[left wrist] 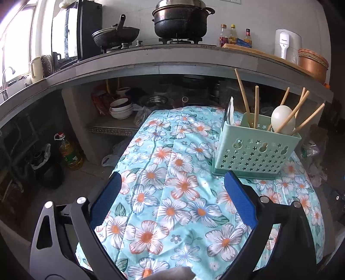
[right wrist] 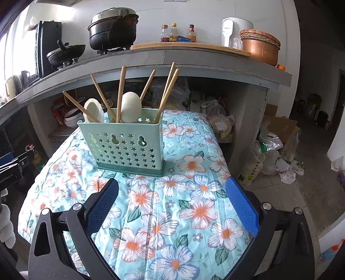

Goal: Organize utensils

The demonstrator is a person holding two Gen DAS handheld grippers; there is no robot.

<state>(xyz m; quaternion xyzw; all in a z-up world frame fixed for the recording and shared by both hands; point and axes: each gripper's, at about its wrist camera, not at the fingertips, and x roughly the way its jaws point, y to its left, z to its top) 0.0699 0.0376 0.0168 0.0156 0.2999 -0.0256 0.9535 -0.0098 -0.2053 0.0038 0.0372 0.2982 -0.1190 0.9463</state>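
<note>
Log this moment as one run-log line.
left gripper: open, empty | right gripper: open, empty | chopsticks, spoons: upright in green holder | floral cloth: no loose utensils visible

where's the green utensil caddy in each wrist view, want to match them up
Left wrist: the green utensil caddy stands right of centre on the floral cloth, just beyond the right fingertip of the open left gripper.
Right wrist: the caddy stands left of centre, ahead of the open right gripper.
Shared landmark: the black pot on the stove behind.
</note>
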